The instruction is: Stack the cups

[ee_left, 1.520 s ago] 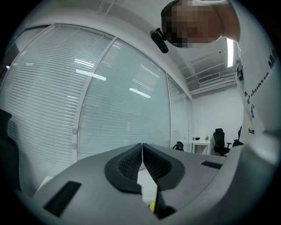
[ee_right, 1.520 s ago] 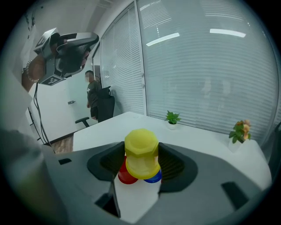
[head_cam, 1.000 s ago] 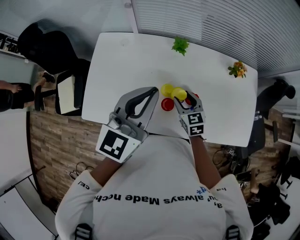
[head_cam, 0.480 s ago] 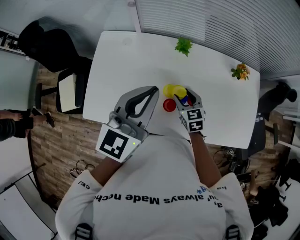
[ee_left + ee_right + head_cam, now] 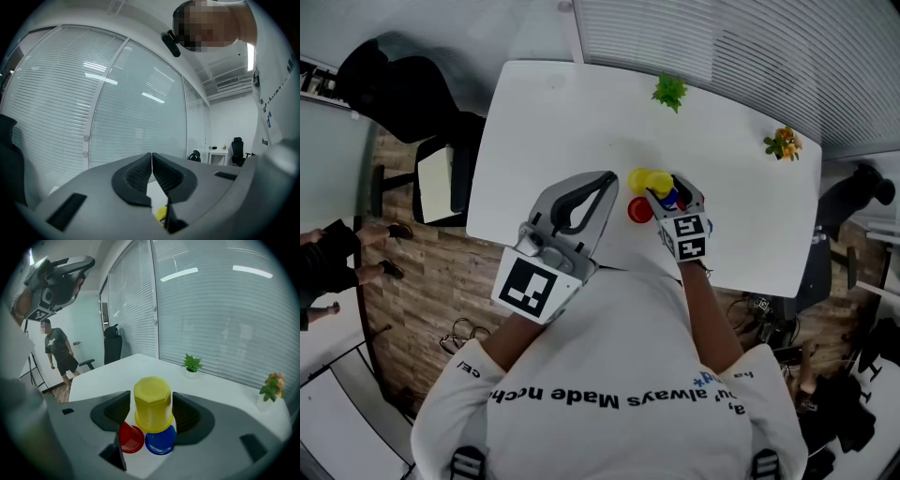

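Observation:
An upside-down yellow cup (image 5: pixel 152 399) sits between the jaws of my right gripper (image 5: pixel 152 405), resting on top of a blue cup (image 5: pixel 160 442) and a red cup (image 5: pixel 130 439). The jaws are opening, and a thin gap shows beside the left pad. In the head view the right gripper (image 5: pixel 670 190) is at mid-table with this yellow cup (image 5: pixel 660 184), a second yellow cup (image 5: pixel 637 178) just to its left, and the red cup (image 5: pixel 639 209) in front. My left gripper (image 5: pixel 606 180) is shut and holds nothing; it is raised off the table and points at the blinds (image 5: pixel 151 161).
A small green plant (image 5: pixel 669 91) and an orange-flowered plant (image 5: pixel 784 142) stand along the far edge of the white table (image 5: pixel 544 141). An office chair (image 5: pixel 441 183) is off the left edge. A person (image 5: pixel 58 352) stands beyond the table.
My right gripper shifted a little left, bringing its yellow cup close against the other yellow one. The left gripper has not moved. The person at the left edge walked on.

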A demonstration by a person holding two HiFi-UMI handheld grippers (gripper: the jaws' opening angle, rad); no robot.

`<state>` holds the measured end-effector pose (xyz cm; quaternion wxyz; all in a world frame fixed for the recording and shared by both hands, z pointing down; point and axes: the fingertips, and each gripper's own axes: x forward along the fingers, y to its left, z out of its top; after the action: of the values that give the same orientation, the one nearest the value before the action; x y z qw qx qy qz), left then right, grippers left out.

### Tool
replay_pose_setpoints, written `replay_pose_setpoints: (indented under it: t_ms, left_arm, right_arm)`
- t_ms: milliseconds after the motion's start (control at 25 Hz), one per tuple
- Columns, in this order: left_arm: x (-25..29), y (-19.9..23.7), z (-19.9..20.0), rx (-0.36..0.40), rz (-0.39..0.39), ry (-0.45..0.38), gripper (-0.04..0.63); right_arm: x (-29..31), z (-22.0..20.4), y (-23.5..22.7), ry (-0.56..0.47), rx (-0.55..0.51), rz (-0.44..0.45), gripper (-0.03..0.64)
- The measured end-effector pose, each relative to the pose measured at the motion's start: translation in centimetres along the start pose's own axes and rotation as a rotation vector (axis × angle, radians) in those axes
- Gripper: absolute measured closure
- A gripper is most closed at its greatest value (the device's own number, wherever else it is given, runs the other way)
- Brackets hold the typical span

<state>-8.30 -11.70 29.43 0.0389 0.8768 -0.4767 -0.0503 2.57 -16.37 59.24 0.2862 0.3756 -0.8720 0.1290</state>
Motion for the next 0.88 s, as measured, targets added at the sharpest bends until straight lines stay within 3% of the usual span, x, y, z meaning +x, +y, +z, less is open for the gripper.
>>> replay_pose_setpoints:
  t_ms: [160, 880]
  left_arm:
    - [-0.1, 0.1, 0.0, 0.000, 0.000, 0.000, 0.574]
    - [0.3, -2.4, -0.2, -0.008, -0.051, -0.012, 0.574]
  right_arm:
    - [-0.2, 0.2, 0.0, -0.009, 0.003, -0.007, 0.302]
    - [-5.9, -1.8, -1.9, -0.027, 0.021, -0.078, 0.307]
